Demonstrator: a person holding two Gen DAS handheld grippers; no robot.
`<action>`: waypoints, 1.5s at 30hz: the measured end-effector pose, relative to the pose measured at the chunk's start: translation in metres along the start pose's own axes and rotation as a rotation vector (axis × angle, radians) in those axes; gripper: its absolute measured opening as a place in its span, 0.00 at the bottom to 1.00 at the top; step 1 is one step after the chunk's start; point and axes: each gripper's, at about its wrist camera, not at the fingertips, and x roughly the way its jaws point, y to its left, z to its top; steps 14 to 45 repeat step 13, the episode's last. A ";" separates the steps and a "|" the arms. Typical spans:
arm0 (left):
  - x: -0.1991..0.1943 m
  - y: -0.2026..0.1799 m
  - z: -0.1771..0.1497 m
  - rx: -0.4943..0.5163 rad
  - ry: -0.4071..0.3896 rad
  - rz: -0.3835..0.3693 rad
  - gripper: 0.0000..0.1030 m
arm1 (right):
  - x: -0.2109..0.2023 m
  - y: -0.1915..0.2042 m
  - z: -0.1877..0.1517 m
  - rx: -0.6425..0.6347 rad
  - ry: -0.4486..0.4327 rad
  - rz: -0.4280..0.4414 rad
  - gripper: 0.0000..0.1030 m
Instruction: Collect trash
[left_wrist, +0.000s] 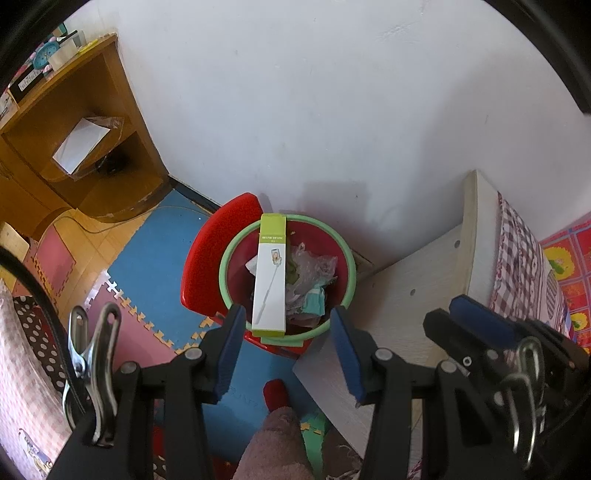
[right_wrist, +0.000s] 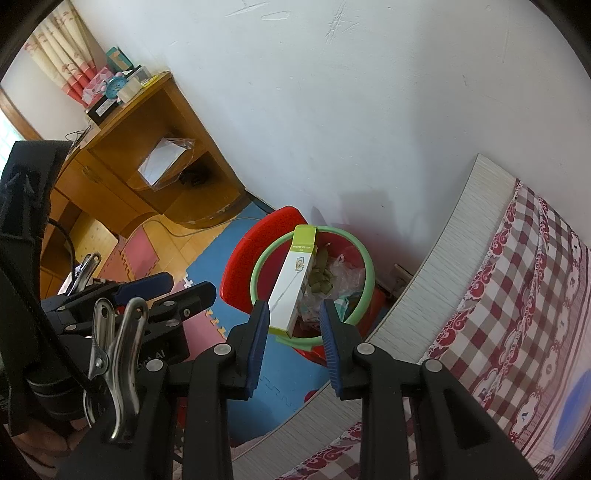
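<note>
— How do the two grippers stand?
— The left gripper (left_wrist: 286, 325) points steeply down, jaws apart and empty. The right gripper (right_wrist: 293, 321) tilts down beside it, jaws narrower, gripping nothing.

— What are your grippers looking like?
— My left gripper (left_wrist: 286, 323) and right gripper (right_wrist: 293, 325) are showing black arms, blue ribbed pads, silver rivets and steel clips — I'm wearing a red sock (left_wrist: 275, 395).
</note>
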 end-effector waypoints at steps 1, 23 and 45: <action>0.000 0.000 0.000 0.000 0.000 -0.001 0.48 | 0.000 0.000 0.000 0.000 0.000 0.000 0.28; 0.000 0.001 0.000 -0.001 0.000 0.001 0.49 | 0.000 -0.001 0.001 0.002 -0.001 -0.001 0.28; 0.000 0.001 0.000 -0.001 0.000 0.001 0.49 | 0.000 -0.001 0.001 0.002 -0.001 -0.001 0.28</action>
